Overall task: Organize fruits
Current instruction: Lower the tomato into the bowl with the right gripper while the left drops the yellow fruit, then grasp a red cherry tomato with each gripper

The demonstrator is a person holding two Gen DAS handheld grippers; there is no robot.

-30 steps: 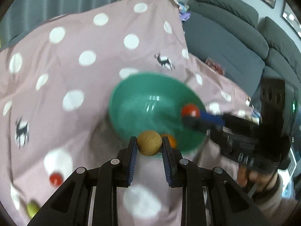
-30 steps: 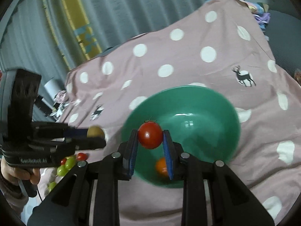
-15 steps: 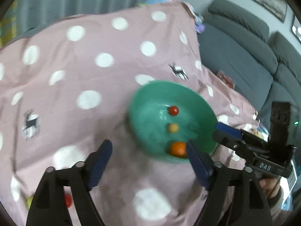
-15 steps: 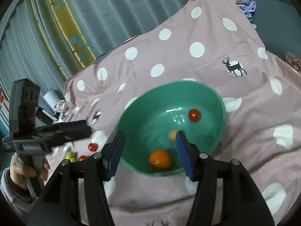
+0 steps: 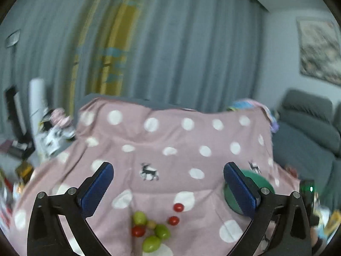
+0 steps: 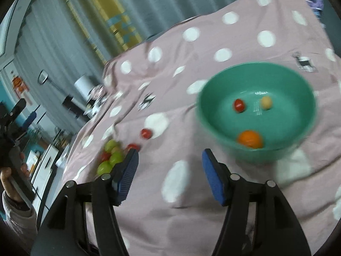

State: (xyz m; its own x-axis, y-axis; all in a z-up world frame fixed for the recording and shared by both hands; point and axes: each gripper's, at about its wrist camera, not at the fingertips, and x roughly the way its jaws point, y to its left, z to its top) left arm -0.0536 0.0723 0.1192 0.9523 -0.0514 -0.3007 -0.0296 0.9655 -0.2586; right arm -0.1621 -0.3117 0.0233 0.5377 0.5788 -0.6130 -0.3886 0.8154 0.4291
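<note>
Bowl: the green bowl (image 6: 255, 111) stands on the pink dotted cloth (image 6: 191, 74); in the left wrist view only a part of its rim (image 5: 261, 178) shows, behind the right blue pad.
Fruit in the bowl: a small red tomato (image 6: 239, 105), a pale round fruit (image 6: 266, 102) just beside it, and an orange fruit (image 6: 249, 139) nearer to the front wall of the bowl.
Loose fruit: a small pile lies on the cloth, well apart from the bowl and to its left. It has three green grapes (image 5: 151, 243), a red tomato (image 5: 138, 231) touching them, and a small pale fruit (image 5: 150, 224) in the middle.
More tomatoes: two red ones (image 5: 178, 207) lie between the pile and the bowl, close to the pile.
Left gripper (image 5: 168, 183): the jaws have just been opening and now stand very wide, with nothing between them; it hangs above the pile, away from the bowl.
Right gripper (image 6: 169, 171): the jaws have just been opening and stand about half apart, empty; it is in front of the bowl and a little to its left, over bare cloth.
Hand: in the right wrist view a hand (image 6: 12, 177) with a pale sleeve holds the other tool, far left of the bowl.
Background: grey curtain (image 5: 191, 42) behind the cloth and a grey sofa (image 5: 309, 128) to the right of the bowl.
</note>
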